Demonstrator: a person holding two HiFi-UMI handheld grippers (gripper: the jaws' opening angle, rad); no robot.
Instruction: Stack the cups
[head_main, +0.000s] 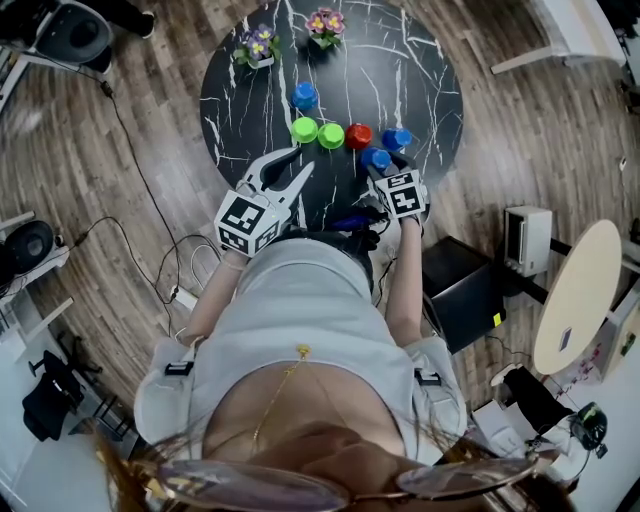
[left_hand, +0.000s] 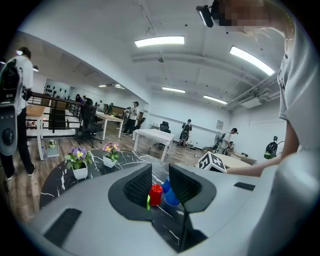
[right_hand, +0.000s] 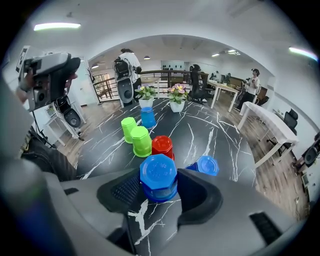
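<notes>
Your right gripper is clamped on a blue cup at the table's near edge (left gripper stands apart, empty). Next, I'd seat it squarely over the red cup.

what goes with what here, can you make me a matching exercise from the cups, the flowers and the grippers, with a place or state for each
1 red cup
2 held blue cup
3 pink flower pot
4 left gripper

a jaws apart, nothing between them
b far edge of the table
c in the jaws of the right gripper
d beside a green cup

Pairs: 1-d, 2-c, 3-b, 4-a
</notes>
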